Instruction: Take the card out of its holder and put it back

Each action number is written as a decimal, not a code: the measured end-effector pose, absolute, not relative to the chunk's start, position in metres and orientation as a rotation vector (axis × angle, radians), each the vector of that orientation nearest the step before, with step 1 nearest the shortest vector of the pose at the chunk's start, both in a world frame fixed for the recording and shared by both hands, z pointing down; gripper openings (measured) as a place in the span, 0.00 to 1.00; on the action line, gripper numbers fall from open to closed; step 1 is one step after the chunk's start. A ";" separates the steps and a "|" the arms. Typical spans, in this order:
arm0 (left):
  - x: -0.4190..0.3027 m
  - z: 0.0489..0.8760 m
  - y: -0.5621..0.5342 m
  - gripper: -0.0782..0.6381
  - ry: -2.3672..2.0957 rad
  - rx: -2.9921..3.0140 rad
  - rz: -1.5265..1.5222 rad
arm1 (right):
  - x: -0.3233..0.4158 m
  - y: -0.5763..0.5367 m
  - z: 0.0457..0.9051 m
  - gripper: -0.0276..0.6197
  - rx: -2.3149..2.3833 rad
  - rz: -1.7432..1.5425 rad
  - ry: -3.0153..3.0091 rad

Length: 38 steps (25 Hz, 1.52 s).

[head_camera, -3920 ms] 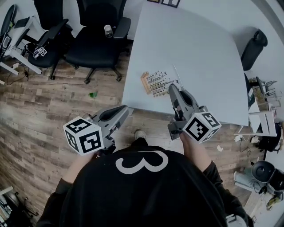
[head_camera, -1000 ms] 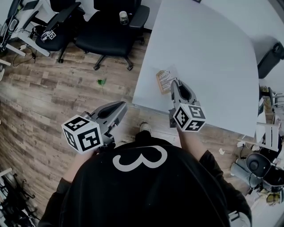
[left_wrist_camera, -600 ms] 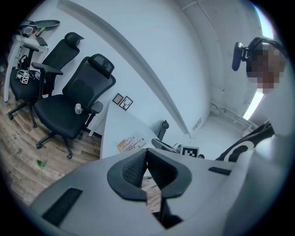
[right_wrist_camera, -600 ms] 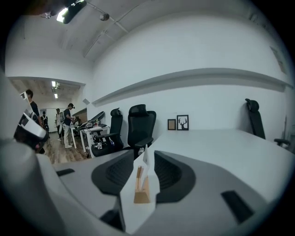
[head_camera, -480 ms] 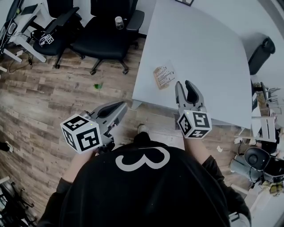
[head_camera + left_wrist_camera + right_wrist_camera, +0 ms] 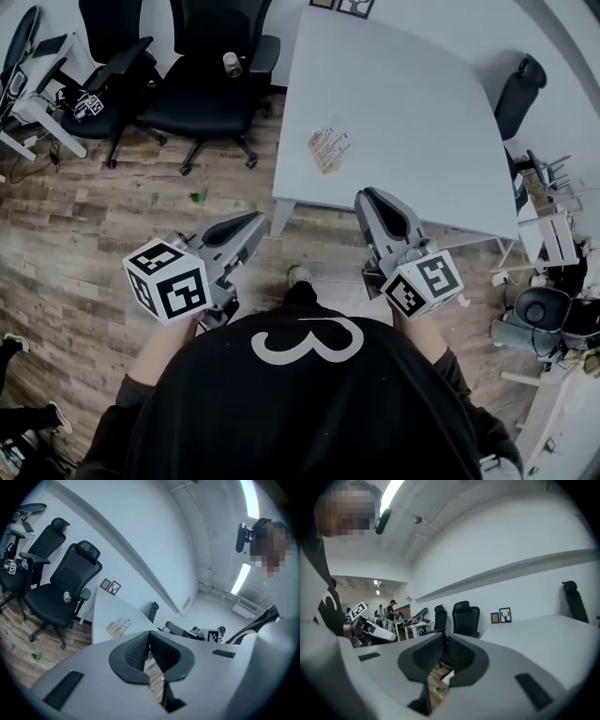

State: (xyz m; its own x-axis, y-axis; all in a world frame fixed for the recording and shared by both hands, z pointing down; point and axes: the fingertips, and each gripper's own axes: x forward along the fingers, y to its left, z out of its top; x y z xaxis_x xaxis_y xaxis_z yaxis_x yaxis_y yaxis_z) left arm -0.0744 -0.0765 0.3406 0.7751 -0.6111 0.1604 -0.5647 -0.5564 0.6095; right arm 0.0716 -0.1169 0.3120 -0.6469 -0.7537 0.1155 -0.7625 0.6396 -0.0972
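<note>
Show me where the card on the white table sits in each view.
Head view: card upper middle, by the table's left edge.
Left gripper view: card left of centre.
Right gripper view: not in it.
Shared landmark: framed pictures at the table's far end.

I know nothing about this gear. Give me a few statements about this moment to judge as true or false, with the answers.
1. The card lies on the white table. True.
2. The right gripper is holding the card. False: its jaws have just been closing with nothing between them, and the card lies apart from it on the table.
3. The left gripper rests on the table. False: it is held clear of the table, over the wooden floor.
4. Black office chairs stand beside the table. True.
</note>
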 end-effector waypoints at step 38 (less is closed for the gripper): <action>-0.079 0.327 -0.020 0.13 -0.787 2.376 -0.096 | 0.020 -0.016 0.334 0.05 0.938 0.650 -2.888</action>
